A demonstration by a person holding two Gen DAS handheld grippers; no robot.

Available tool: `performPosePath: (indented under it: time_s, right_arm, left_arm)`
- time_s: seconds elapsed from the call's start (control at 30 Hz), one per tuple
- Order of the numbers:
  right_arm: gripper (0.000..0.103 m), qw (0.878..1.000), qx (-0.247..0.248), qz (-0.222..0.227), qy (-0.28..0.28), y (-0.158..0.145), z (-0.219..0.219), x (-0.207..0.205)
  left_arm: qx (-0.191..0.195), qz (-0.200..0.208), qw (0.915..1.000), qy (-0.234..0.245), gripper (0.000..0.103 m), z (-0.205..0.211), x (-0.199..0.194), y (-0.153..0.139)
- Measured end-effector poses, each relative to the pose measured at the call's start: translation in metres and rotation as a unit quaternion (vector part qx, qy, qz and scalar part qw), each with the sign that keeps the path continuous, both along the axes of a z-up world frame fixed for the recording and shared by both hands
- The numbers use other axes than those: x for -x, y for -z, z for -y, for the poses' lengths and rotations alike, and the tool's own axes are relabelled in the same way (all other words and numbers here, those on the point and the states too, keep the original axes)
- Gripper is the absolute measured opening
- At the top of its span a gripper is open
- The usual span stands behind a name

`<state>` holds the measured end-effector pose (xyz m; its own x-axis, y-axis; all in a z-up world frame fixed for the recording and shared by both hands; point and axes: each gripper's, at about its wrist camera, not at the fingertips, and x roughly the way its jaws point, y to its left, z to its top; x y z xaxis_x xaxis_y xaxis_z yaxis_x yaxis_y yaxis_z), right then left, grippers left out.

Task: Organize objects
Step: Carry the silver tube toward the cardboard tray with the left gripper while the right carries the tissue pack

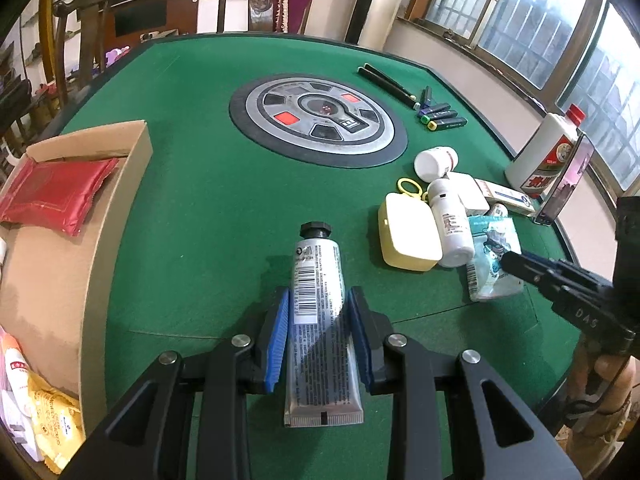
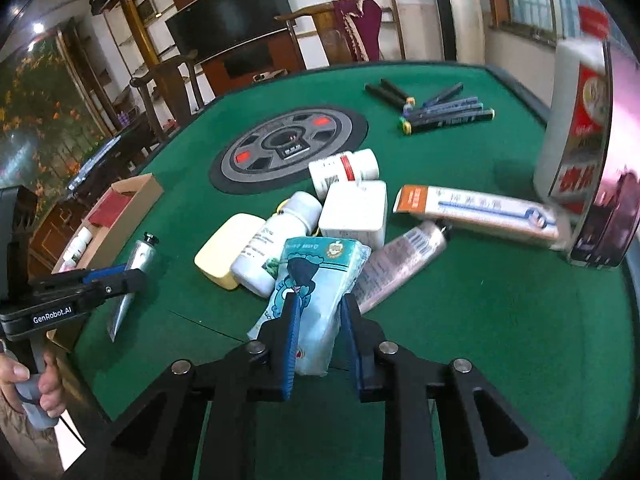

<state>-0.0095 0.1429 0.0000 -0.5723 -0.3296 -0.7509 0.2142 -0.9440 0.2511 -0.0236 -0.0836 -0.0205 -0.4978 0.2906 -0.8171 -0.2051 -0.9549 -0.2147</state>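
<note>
My left gripper (image 1: 318, 300) is shut on a silver tube with a black cap (image 1: 318, 276), held above the green felt table (image 1: 200, 200); the same tube (image 2: 138, 262) shows at the left of the right wrist view. My right gripper (image 2: 320, 304) is shut on a light-blue tissue pack (image 2: 316, 280) with a cartoon print, at the near edge of a pile. In the left wrist view the right gripper (image 1: 510, 260) lies on that pack (image 1: 490, 264). A cardboard box (image 1: 60, 280) stands at the left, holding a red packet (image 1: 56, 192).
The pile holds a yellow case (image 2: 222, 254), white bottles (image 2: 276, 246), a white box (image 2: 356, 210), a long carton (image 2: 476, 210) and a second tube (image 2: 400, 264). Markers (image 2: 444, 114) lie far right. A tall white bottle (image 2: 576, 140) stands at the right edge. A round console (image 1: 318, 114) sits mid-table.
</note>
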Motion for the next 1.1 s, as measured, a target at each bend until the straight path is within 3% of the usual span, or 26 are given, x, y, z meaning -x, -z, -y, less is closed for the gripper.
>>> performPosePath:
  time_s: [0.07,0.13,0.3,0.5,0.63,0.77,0.93,1.1]
  right_arm:
    - [0.055,1.000,0.008,0.007,0.008,0.001,-0.001,0.001]
    - [0.067,1.000,0.005,0.004,0.016,-0.001,0.002,0.001]
    - [0.067,0.996,-0.084,-0.014,0.029,-0.006,0.033,-0.001]
    - [0.064,0.979,-0.203,-0.015,0.032,0.009,0.067,-0.002]
    - [0.054,0.976,-0.216,-0.025,0.019,0.010,0.061,-0.003]
    - [0.048,0.981,-0.193,-0.025,0.005,0.011,0.041,-0.002]
    - [0.038,0.993,-0.113,-0.015,0.009,0.006,0.005,-0.003]
    - [0.037,0.999,-0.035,-0.007,0.003,0.002,-0.012,-0.009]
  left_arm:
    - [-0.001,0.000,1.0000,0.000,0.029,0.000,0.000,0.000]
    - [-0.002,0.000,1.0000,0.002,0.029,-0.001,-0.001,0.000]
    - [-0.008,0.000,0.9999,0.007,0.029,-0.002,-0.001,0.001]
    - [-0.014,0.000,0.9999,0.007,0.029,0.000,-0.002,0.001]
    - [-0.017,-0.002,0.9998,0.009,0.029,0.000,-0.002,0.000]
    - [-0.017,-0.001,0.9998,0.010,0.029,0.000,-0.002,0.000]
    - [-0.019,-0.003,0.9998,0.009,0.029,-0.001,-0.003,0.000]
    - [-0.017,-0.004,0.9998,0.011,0.029,-0.005,-0.004,-0.001]
